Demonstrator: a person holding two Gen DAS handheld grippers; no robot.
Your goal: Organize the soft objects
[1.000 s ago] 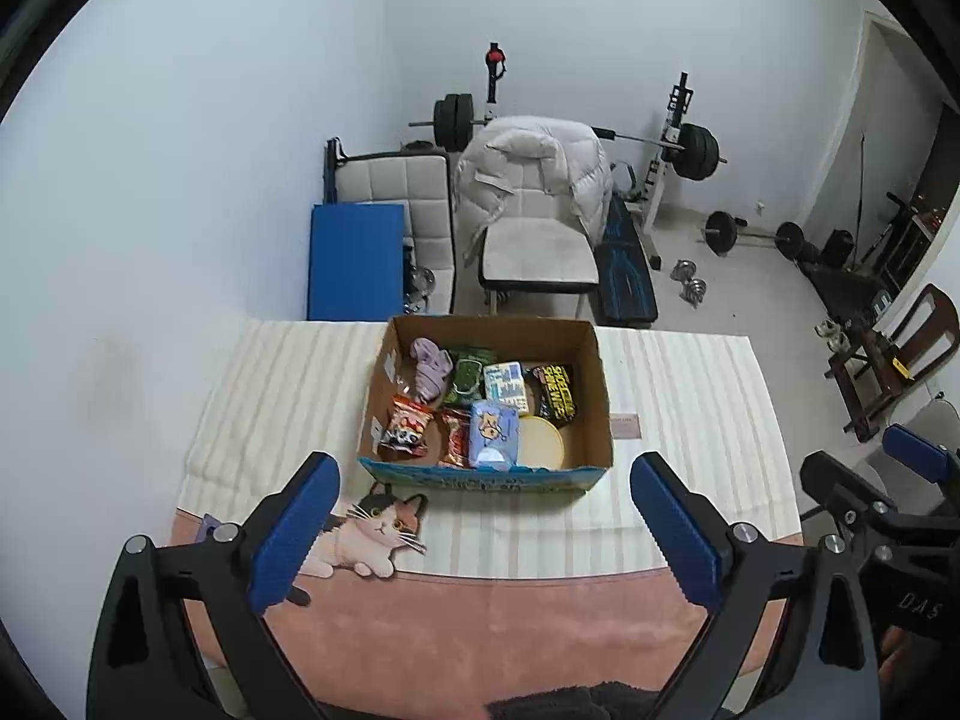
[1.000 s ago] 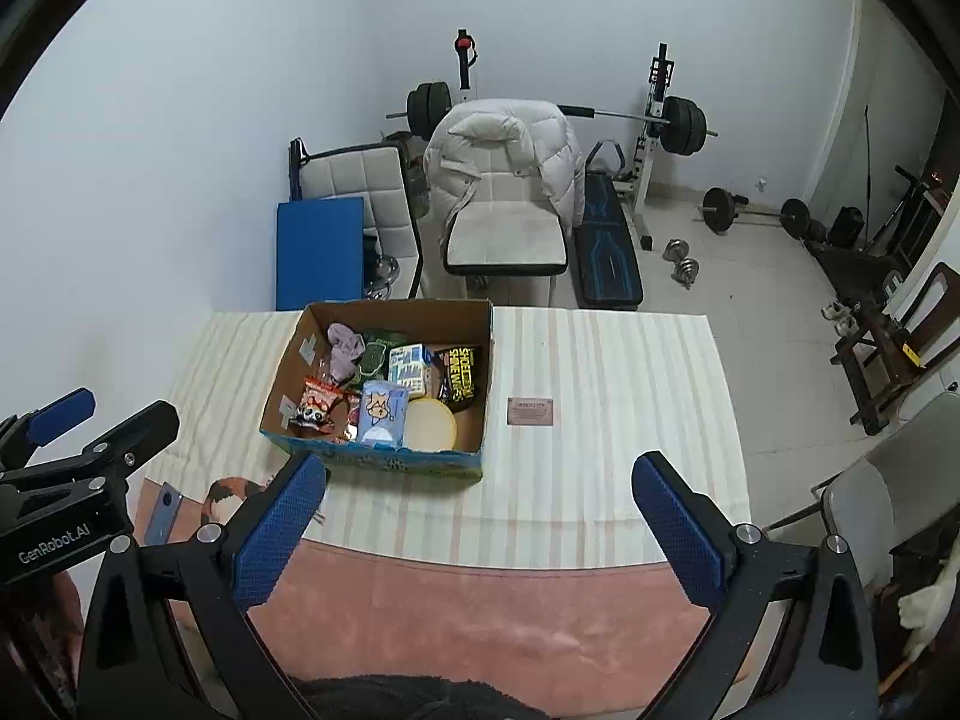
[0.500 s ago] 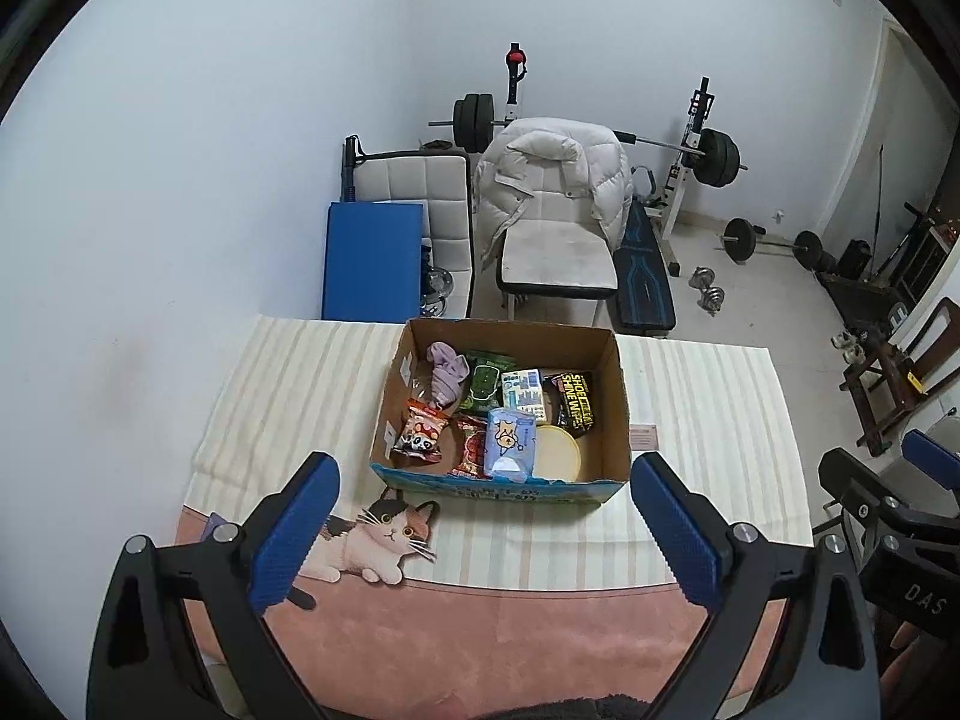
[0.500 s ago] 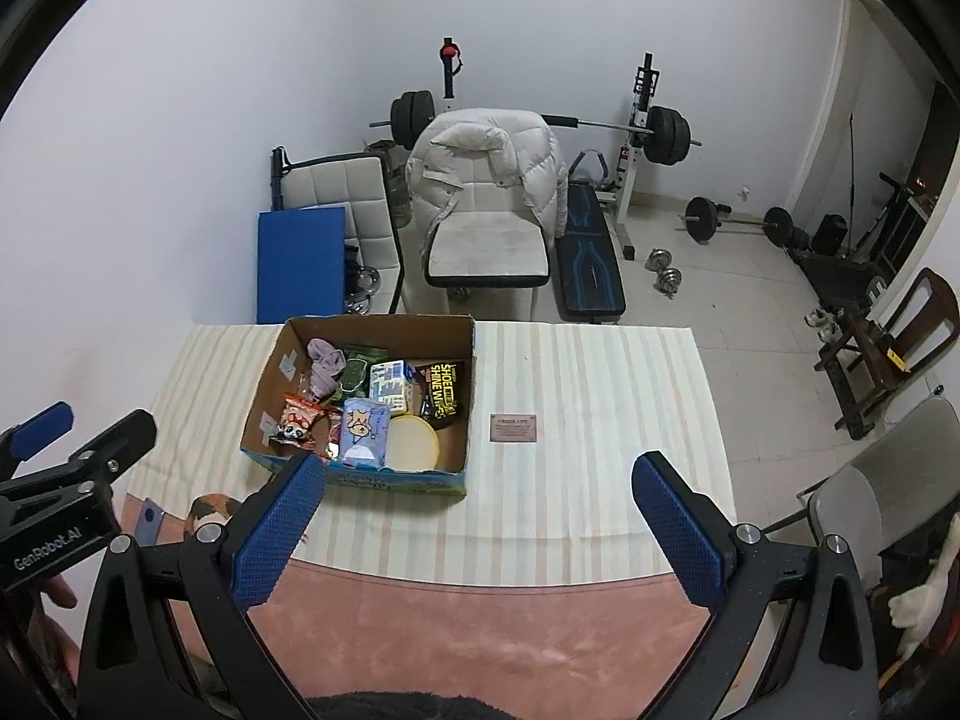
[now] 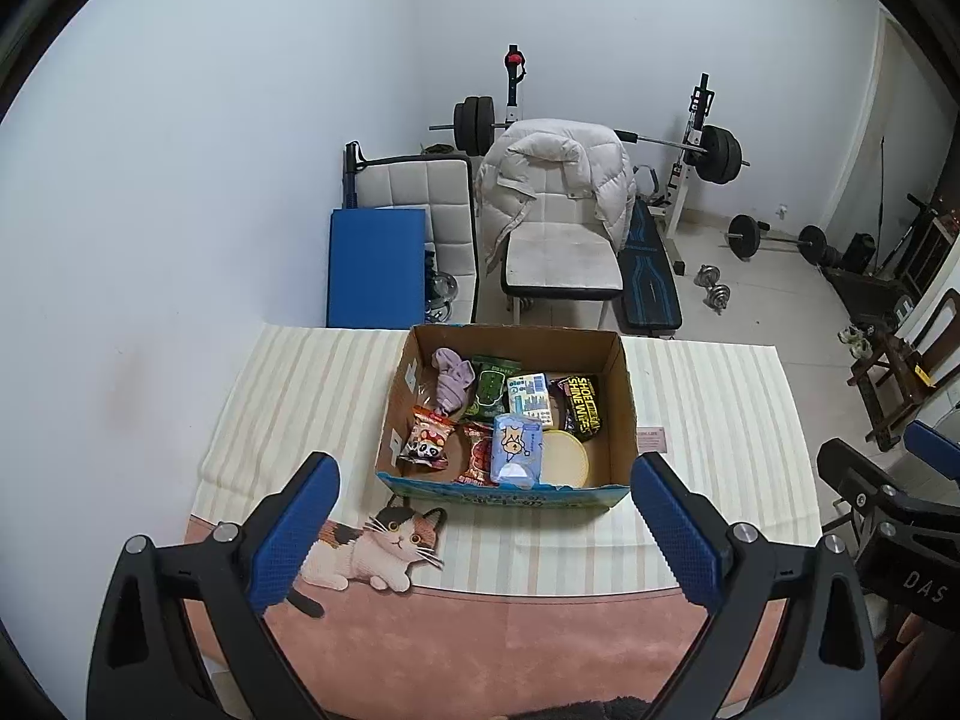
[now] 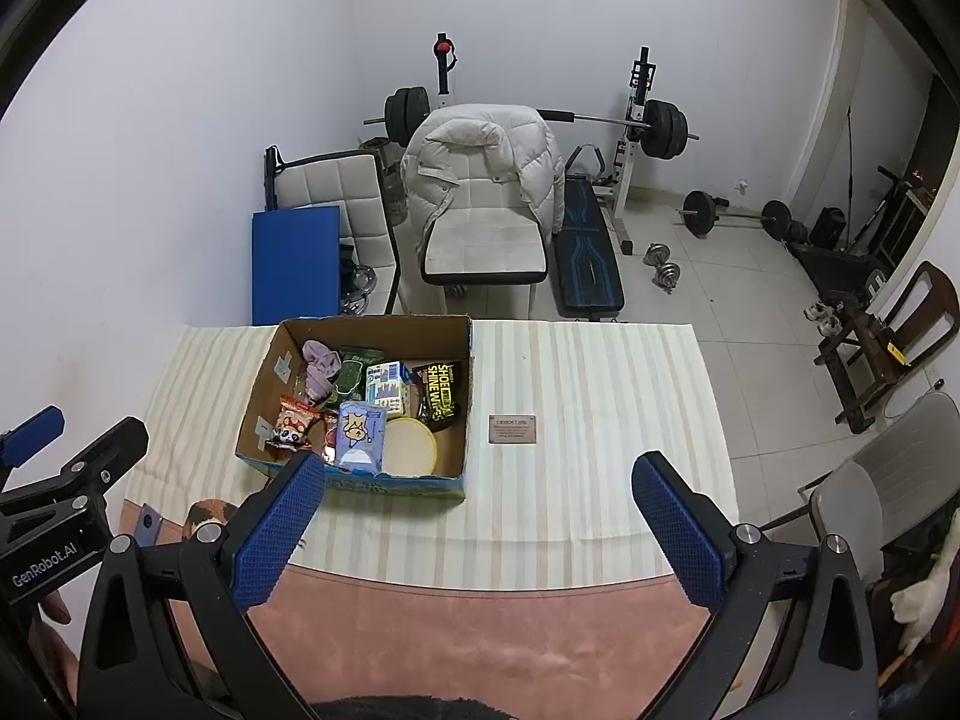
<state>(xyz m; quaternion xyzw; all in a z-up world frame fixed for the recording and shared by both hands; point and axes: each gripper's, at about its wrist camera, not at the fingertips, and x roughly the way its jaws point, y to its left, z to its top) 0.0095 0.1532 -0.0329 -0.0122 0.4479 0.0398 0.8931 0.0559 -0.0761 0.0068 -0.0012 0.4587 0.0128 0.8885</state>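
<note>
Soft packs sit gathered in the cardboard box (image 5: 624, 396) on the striped tablecloth (image 5: 312, 396).
Purple cloth (image 5: 451, 381), snack bags and tissue pack (image 5: 516, 450) lie inside; whether more sorting remains I cannot tell. Left gripper (image 5: 483, 531) and right gripper (image 6: 477, 525) hover near the table's front edge, jaws wide, holding nothing.

Open cardboard box (image 5: 621, 396) on striped table (image 5: 720, 408); inside: purple cloth (image 5: 451, 381), snack packets (image 5: 429, 438), tissue pack (image 5: 516, 449), yellow disc (image 5: 564, 457).
</note>
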